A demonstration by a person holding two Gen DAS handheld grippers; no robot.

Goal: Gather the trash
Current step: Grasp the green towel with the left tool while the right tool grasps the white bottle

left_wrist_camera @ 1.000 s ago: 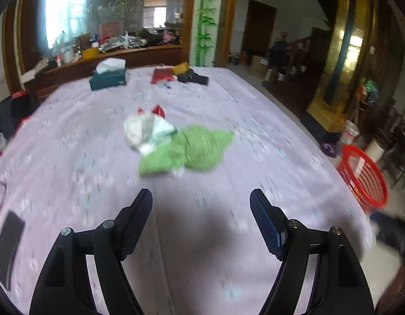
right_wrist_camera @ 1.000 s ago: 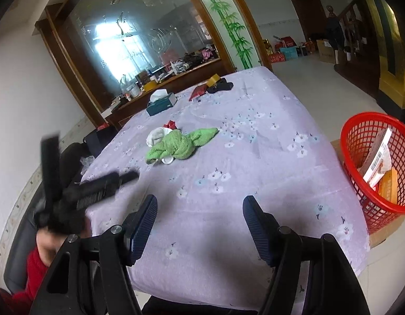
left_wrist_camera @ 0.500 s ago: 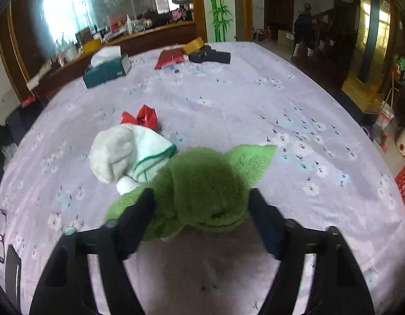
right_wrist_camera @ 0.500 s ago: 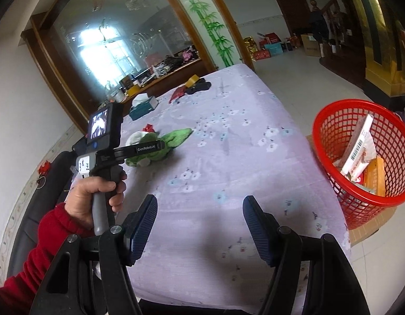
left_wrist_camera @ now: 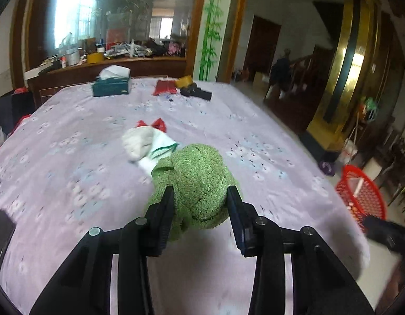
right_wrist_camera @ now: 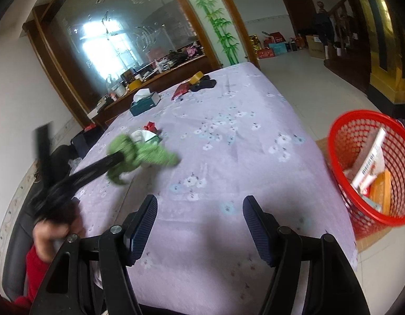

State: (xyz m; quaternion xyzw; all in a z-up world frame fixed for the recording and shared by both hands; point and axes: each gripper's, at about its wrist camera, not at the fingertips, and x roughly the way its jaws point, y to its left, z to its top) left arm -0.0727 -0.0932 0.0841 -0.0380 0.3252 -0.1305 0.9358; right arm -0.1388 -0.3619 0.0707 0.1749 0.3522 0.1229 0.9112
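Green fuzzy cloth [left_wrist_camera: 200, 183] pinched between the left tongs [left_wrist_camera: 200, 204], jaws closed in on its bunched near end, the rest trailing toward the table [left_wrist_camera: 71, 183]; from the right wrist view it looks partly lifted, blurred, can't tell if the far end touches the tablecloth. White sock [left_wrist_camera: 147, 144] with green trim sits right against the cloth's far edge, red wrapper [left_wrist_camera: 152, 124] just behind it. Right tongs [right_wrist_camera: 200, 225] wide open, holding nothing, over the near table edge. Red basket [right_wrist_camera: 370, 168] on the floor off the table's right side, already has cards and packaging in it. Farther back: tissue box [left_wrist_camera: 112, 86], red pouch [left_wrist_camera: 164, 88], dark items near it. Risks, judged: grip is on a soft bunch, so cloth could slip out on the swing to the basket; sock may snag on the fuzz and get dragged or dropped short; trailing end could catch the basket rim and hang outside
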